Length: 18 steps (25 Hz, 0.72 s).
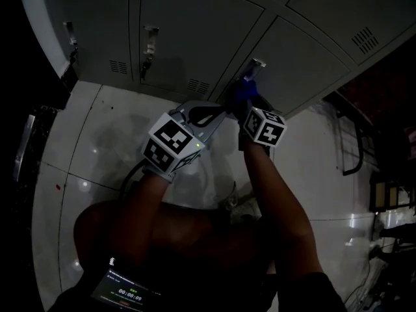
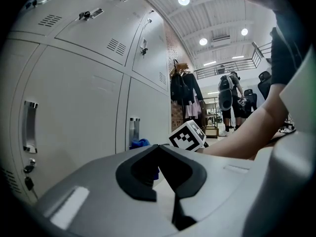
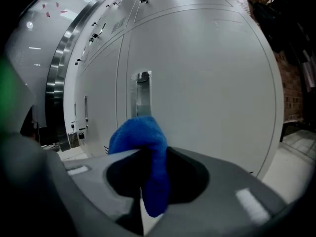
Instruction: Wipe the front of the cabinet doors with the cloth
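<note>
Grey cabinet doors [image 1: 195,25] fill the top of the head view, each with a metal handle [image 1: 255,64]. A blue cloth [image 1: 243,91] is pinched in my right gripper [image 1: 245,99], just below that handle and close to the door front. In the right gripper view the cloth [image 3: 148,147] bulges out between the shut jaws in front of the door [image 3: 207,83] and its handle [image 3: 143,95]. My left gripper [image 1: 221,111] hangs just left of the right one, jaws shut and empty. Its own view shows the cloth [image 2: 139,143] and the right gripper's marker cube [image 2: 187,136] ahead.
Pale glossy floor tiles [image 1: 97,148] lie below the cabinets. A dark metal frame [image 1: 354,142] stands at the right. A small screen [image 1: 127,294] sits at the person's waist. Hanging clothes [image 2: 182,90] and a standing person [image 2: 226,95] show far beyond the cabinet row.
</note>
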### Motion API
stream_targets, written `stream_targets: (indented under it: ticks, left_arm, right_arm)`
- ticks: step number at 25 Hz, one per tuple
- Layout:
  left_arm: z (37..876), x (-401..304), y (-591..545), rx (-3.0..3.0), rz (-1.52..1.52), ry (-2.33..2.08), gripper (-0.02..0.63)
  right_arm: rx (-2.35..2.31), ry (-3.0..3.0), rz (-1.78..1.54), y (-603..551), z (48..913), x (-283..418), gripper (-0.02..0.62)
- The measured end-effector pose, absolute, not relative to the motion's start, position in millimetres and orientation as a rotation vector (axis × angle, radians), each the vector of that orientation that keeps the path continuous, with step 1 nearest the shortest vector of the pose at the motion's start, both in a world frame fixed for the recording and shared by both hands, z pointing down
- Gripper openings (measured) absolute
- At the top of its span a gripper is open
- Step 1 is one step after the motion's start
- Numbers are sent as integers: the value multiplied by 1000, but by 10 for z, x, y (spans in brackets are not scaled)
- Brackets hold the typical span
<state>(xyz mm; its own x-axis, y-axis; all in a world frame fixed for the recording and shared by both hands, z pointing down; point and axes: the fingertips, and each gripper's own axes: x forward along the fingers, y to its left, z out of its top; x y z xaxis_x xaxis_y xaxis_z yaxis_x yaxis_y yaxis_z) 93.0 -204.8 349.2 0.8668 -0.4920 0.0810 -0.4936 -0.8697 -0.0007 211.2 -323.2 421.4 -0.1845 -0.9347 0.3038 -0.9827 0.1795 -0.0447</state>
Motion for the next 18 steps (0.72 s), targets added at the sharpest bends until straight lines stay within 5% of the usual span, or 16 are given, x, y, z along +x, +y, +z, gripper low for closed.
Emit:
stream_targets:
  ticks: [8, 18]
  left_arm:
    - [3520, 939, -2051, 3016, 136, -794, 2]
    - [3565, 975, -2032, 3025, 167, -782, 2]
  right_arm:
    - [1872, -2240, 391, -3204, 4269, 2381, 77]
    - [2135, -2030, 489, -2942, 4307, 3652, 77]
